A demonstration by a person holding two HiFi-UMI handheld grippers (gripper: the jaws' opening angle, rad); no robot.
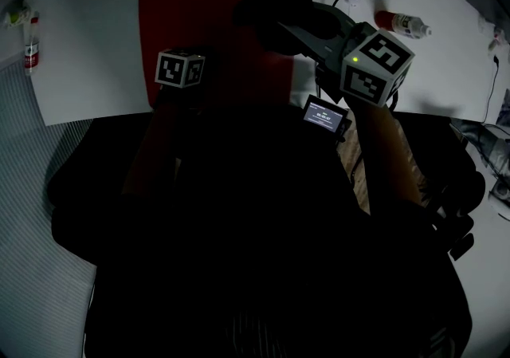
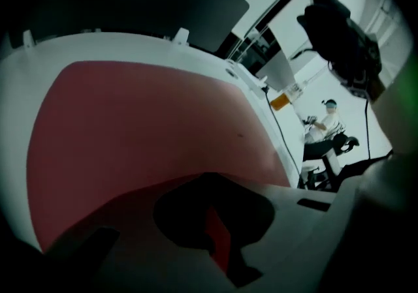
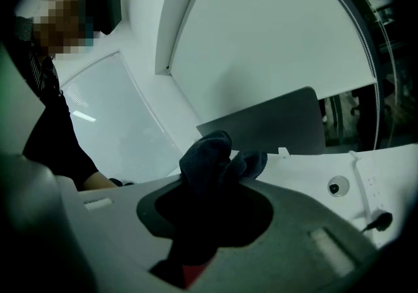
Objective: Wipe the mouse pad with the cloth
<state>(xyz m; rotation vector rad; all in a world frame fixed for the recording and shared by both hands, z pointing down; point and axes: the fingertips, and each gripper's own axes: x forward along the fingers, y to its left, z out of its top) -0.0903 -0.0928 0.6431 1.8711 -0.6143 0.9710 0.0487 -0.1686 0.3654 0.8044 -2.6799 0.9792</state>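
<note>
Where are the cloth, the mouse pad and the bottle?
cloth (image 3: 208, 154): right gripper view, its bunched dark top.
mouse pad (image 2: 144, 122): left gripper view, its bare red middle.
bottle (image 1: 405, 25): head view, its pale body.

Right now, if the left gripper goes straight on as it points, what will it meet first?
Probably the red mouse pad: the left gripper points down at it, and nothing shows between them. Depth is unclear, so it may already be touching.

The bunched dark blue cloth (image 1: 275, 5), pinched in the right gripper's (image 3: 209, 177) jaws, is over the flat red mouse pad (image 1: 199, 37).
</note>
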